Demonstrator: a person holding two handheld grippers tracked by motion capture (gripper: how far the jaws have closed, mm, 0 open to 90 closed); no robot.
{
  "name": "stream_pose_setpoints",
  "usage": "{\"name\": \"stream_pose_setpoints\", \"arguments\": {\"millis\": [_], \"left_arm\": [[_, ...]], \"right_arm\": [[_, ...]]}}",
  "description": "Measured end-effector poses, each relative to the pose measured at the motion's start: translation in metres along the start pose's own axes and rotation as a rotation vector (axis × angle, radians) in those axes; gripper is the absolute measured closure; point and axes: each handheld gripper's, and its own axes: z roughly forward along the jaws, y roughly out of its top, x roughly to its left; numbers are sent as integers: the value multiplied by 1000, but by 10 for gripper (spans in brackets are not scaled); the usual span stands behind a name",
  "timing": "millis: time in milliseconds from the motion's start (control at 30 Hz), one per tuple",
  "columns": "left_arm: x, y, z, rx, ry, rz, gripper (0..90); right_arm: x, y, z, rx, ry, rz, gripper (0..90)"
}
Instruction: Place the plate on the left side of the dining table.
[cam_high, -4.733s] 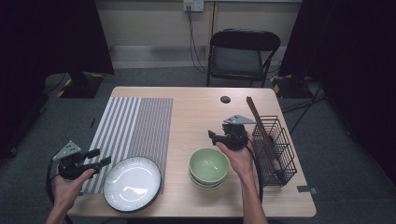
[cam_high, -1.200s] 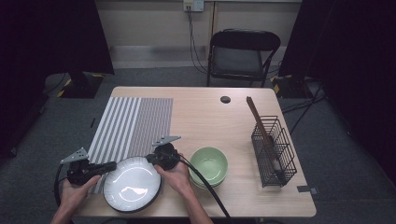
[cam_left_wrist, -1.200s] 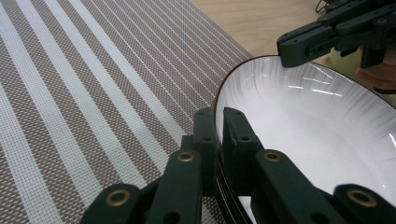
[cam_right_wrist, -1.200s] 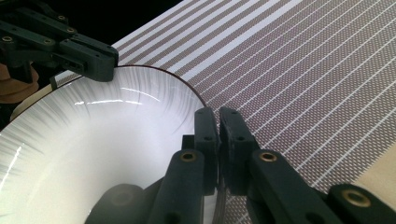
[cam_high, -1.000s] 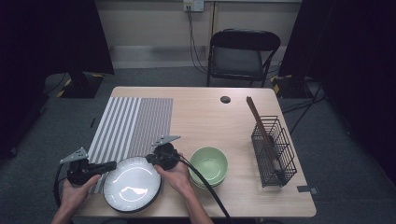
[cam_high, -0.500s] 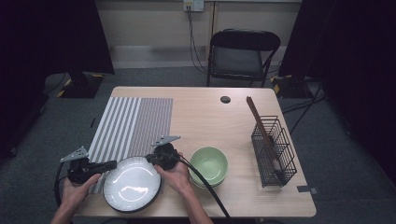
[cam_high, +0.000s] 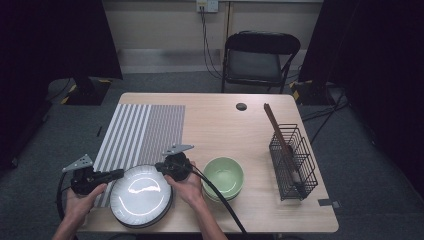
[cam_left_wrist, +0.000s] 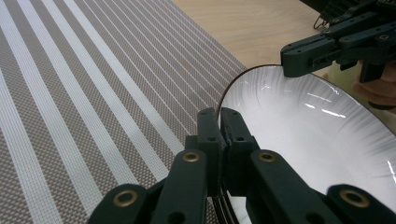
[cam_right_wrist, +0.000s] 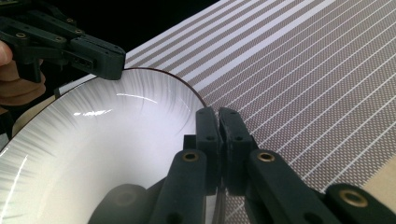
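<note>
High view, from the left: the left hand-held gripper sits at the near-left corner of the counter, its jaws closed down on the left rim of the white plate. The left gripper view bears this out: the two black jaws are nearly together with the plate's thin dark edge pinched between them. The plate tops a short stack at the front edge of the counter, its far-left side overlapping the near corner of the striped placemat.

On the plate's far-right rim the right hand-held gripper is likewise clamped, jaws almost touching around the edge, as the right gripper view shows. Holding the plate at two roughly opposite points looks meant to keep it level and stop it tipping when it comes off the stack; a rim is thin and glossy, so one pinch alone would probably let it swing.

Just right of that hand stand the stacked green bowls, close to the wrist and its trailing cable, so there is little room on that side. Farther right, well apart, the black wire rack stands near the counter's right edge with a brown utensil leaning out of it.

The open room lies away from the person: the placemat is bare, and the wood beyond it carries only a small dark disc.
</note>
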Motion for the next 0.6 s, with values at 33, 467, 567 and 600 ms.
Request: {"name": "stream_pose_setpoints", "arguments": {"millis": [33, 467, 567, 600], "left_arm": [[0, 1, 0, 5, 10, 9, 880], [3, 11, 2, -14, 14, 34, 892], [2, 11, 3, -1, 57, 49, 900], [3, 10, 4, 10, 55, 36, 900]], "right_arm": [[0, 0, 0, -6, -5, 2, 881], [-4, 5, 4, -2, -20, -25, 863], [-5, 1, 6, 15, -20, -12, 793], [-4, -1, 7, 24, -30, -11, 754]]}}
